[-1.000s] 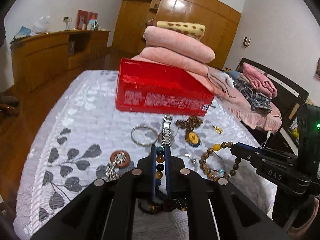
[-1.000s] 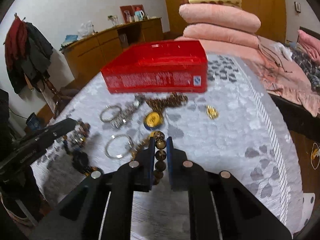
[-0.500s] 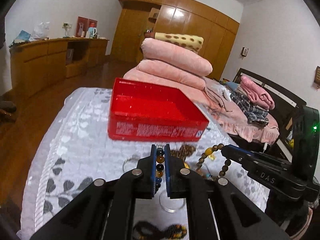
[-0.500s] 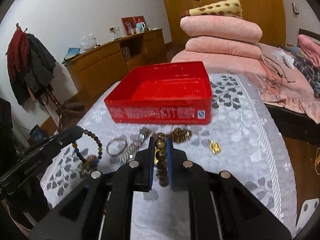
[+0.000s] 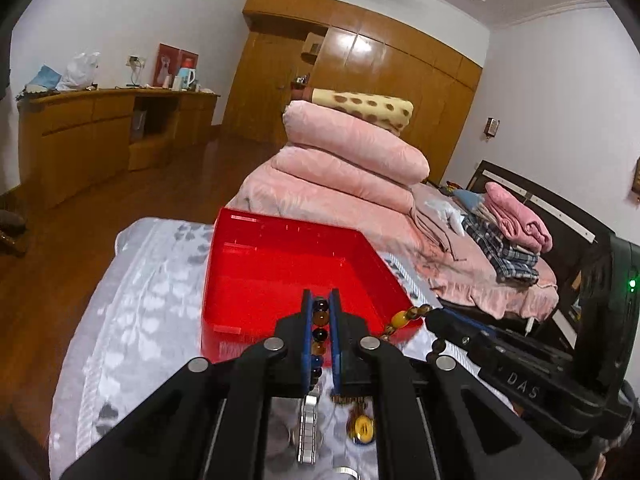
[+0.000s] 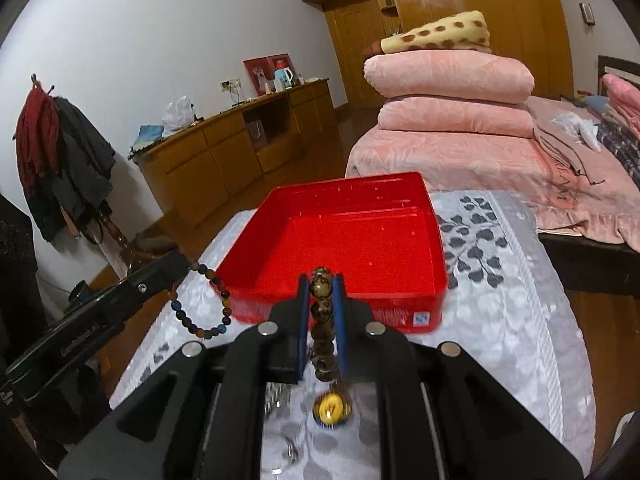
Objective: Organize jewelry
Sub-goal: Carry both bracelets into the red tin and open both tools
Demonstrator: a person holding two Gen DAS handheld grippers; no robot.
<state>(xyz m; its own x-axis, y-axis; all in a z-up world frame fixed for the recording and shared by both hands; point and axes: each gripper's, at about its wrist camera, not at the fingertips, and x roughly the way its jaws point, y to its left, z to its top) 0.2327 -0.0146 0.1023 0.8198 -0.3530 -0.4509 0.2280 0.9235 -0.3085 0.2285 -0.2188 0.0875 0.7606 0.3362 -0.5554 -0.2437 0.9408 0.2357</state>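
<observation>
Two tongs at the red box [image 6: 360, 236], left tongs [image 5: 320, 304] gripping multicolour bracelet [image 5: 319, 320], right tongs [image 6: 321, 284] gripping brown bracelet [image 6: 322, 308]

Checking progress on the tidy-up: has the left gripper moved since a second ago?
Yes. The left gripper has risen off the table and come toward the red box, carrying its bead bracelet.

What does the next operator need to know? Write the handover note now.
Left hand-held gripper: shut on a multicoloured bead bracelet, which hangs off the table.
Right hand-held gripper: shut on a brown spotted bead bracelet.
Red box: open on the white tablecloth, nothing visible inside it.
Done: both bracelets picked up.
Left: drop both into the box, then collect the metal watch band, yellow pendant and rings from the tablecloth.
</observation>
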